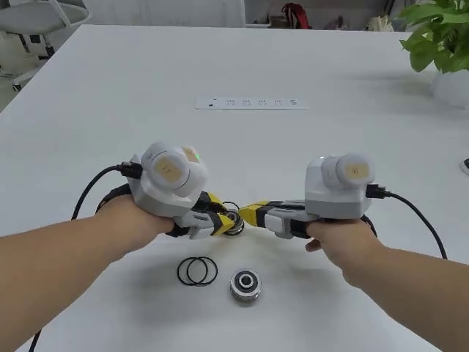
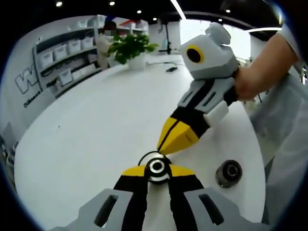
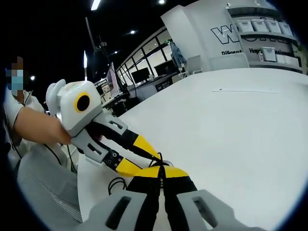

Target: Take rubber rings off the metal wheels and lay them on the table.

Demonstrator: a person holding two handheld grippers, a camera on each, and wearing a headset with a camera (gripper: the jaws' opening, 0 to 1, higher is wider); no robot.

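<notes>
Claws meet mid-table in the head view: the left claw (image 1: pixel 223 222) clamps a small metal wheel (image 1: pixel 234 223) just above the table (image 1: pixel 110 110), and the right claw (image 1: pixel 248 214) comes at it from 3 o'clock. Two loose rings (image 1: pixel 197 270) lie at 7 o'clock of that wheel and a second wheel (image 1: pixel 245 284) at 6 o'clock, both straight on the tabletop, not in any tray. In the left gripper view the wheel sits pinched between its jaws, with the right claw's tips pressed together at the rim's 12 o'clock. In the right gripper view its jaws appear closed on a thin rubber ring (image 3: pixel 160 161). Peeling seems under way; next comes pulling the ring clear and laying it beside the others.
</notes>
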